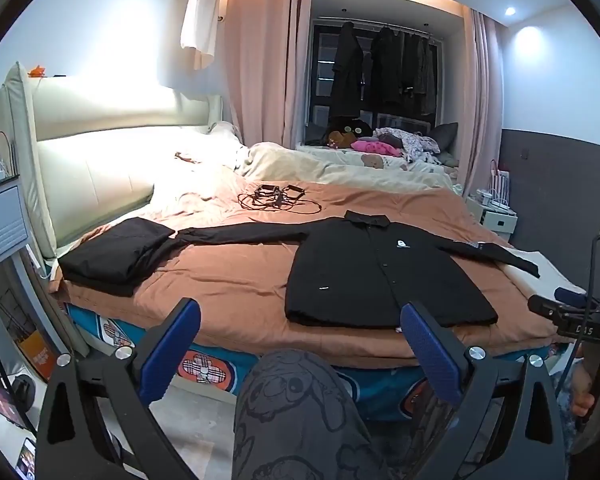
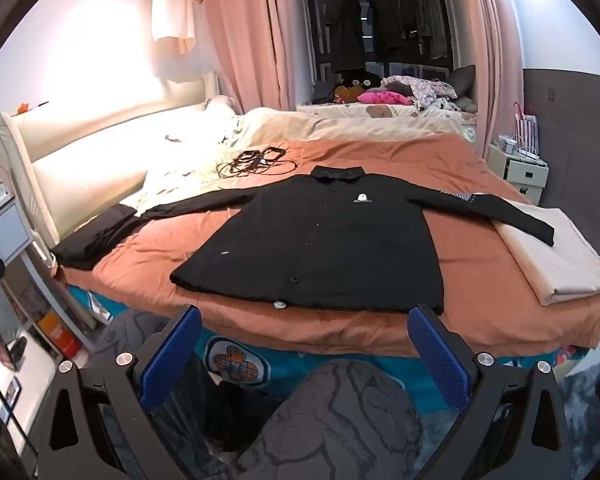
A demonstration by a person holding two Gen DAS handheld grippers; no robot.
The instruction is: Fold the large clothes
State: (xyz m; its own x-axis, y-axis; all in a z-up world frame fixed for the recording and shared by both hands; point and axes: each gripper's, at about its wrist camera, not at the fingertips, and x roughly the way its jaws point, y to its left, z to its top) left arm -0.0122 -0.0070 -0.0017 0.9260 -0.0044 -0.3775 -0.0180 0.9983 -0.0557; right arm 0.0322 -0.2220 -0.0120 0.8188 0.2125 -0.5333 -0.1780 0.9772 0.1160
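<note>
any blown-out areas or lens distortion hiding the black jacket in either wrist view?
Left wrist: headboard blown out by glare, fisheye bends the bed edge, black jacket evenly lit but dark, so folds barely read. Right wrist: same glare on the wall and headboard, jacket clear and central, corners vignetted.

The jacket (image 2: 320, 248) is black with a small white chest logo and white print on one sleeve. It lies on a rust-orange bedspread (image 2: 472, 304). The folded garment (image 1: 116, 254) is black too. The folded sheet (image 2: 556, 256) is cream. The mattress side (image 2: 236, 360) is teal with orange-and-white plaid flower badges. The curtains (image 2: 240, 32) are pale pink. The trousers (image 1: 296, 408) are grey with dark cartoon outlines. Both grippers' pads (image 1: 168, 352) are blue on black frames.
</note>
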